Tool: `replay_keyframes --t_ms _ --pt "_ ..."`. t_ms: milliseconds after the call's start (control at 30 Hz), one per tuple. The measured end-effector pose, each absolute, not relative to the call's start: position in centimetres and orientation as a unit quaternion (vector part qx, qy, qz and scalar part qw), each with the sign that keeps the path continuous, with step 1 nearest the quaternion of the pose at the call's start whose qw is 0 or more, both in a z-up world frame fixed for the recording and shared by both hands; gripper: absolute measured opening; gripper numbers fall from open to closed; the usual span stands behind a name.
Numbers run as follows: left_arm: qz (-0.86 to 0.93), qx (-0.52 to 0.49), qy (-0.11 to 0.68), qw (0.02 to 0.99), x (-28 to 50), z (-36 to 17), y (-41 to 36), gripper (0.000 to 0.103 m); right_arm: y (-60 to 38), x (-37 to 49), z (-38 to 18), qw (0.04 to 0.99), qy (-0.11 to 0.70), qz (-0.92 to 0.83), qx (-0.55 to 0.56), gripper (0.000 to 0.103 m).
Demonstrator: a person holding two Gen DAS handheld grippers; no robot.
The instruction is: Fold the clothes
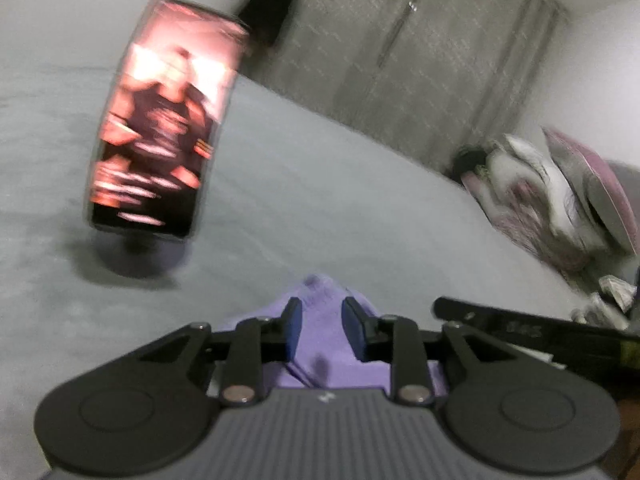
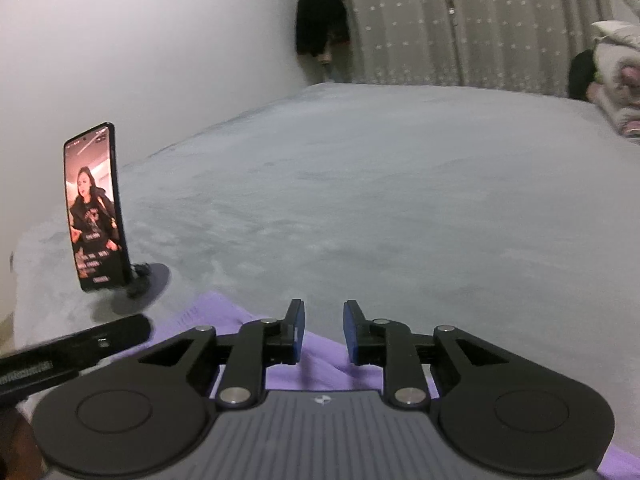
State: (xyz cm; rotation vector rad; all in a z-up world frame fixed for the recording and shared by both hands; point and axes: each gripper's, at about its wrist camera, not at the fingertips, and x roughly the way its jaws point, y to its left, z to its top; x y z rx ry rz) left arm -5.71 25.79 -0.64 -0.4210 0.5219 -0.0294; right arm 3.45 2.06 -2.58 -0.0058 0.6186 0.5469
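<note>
Purple cloth [image 1: 320, 344] fills the gap just beyond my left hand-held gripper [image 1: 322, 330] in the left wrist view; its blue pads stand apart with fabric showing between and under them, not pinched. The garment bunches into a raised peak straight ahead of the fingertips and runs back under the gripper body, so I judge its length lies roughly along my pointing direction, though most of it is cut off below the frame. This view is smeared by motion: the phone [image 1: 160, 120] on its stand on the grey bed [image 1: 320, 200] is blurred, and so is the pile of bedding [image 1: 552, 192] at far right. A black bar [image 1: 532, 330] crossing from the right looks like part of the other gripper, but I cannot be sure.

From the right wrist view, the right hand-held gripper [image 2: 324, 332] also has its jaws apart, hovering over the same purple cloth [image 2: 224, 316], which spreads to the left of the fingertips and passes beneath them toward the lower right corner. Its far edge lies flat on the bed [image 2: 380, 200] just short of the phone [image 2: 96, 208]. Both grippers sit over the cloth; neither looks clearly nearer. Whether it lies folded or merely heaped, I cannot tell.
</note>
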Motion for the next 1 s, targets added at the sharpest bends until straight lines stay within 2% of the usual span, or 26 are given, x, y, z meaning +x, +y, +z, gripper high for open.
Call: replay_keyframes --t_ms 233,300,433,667,800,933,1000 --pt "-0.033 -0.174 0.286 0.942 -3.6 -2.0 24.1 0.022 -5.9 -0.5 -1.6 0.933 0.291 0.211 -0.010 0.023" --pt "-0.004 -0.166 0.279 0.946 -3.6 -1.9 24.2 0.014 -8.3 -1.6 -1.5 0.935 0.293 0.199 -0.006 0.023" --pt "0.037 -0.149 0.257 0.954 -4.4 -0.7 24.1 0.018 -13.4 -4.1 -1.3 0.946 0.293 0.141 0.007 0.023" --pt "-0.050 -0.148 0.249 0.956 -6.4 0.4 21.7 0.029 -20.4 -8.4 -1.9 0.935 0.324 0.083 0.120 0.024" --pt "-0.127 -0.112 0.261 0.950 -7.6 0.0 18.5 0.044 -21.6 -10.1 -2.3 0.913 0.359 0.096 0.167 0.025" --pt "-0.210 -0.051 0.271 0.938 -9.2 -0.4 14.7 0.052 -22.4 -11.2 -2.7 0.885 0.393 0.120 0.220 0.025" --pt "-0.251 -0.021 0.270 0.929 -10.3 -0.4 12.8 0.063 -22.6 -11.6 -3.0 0.869 0.409 0.130 0.248 0.025"
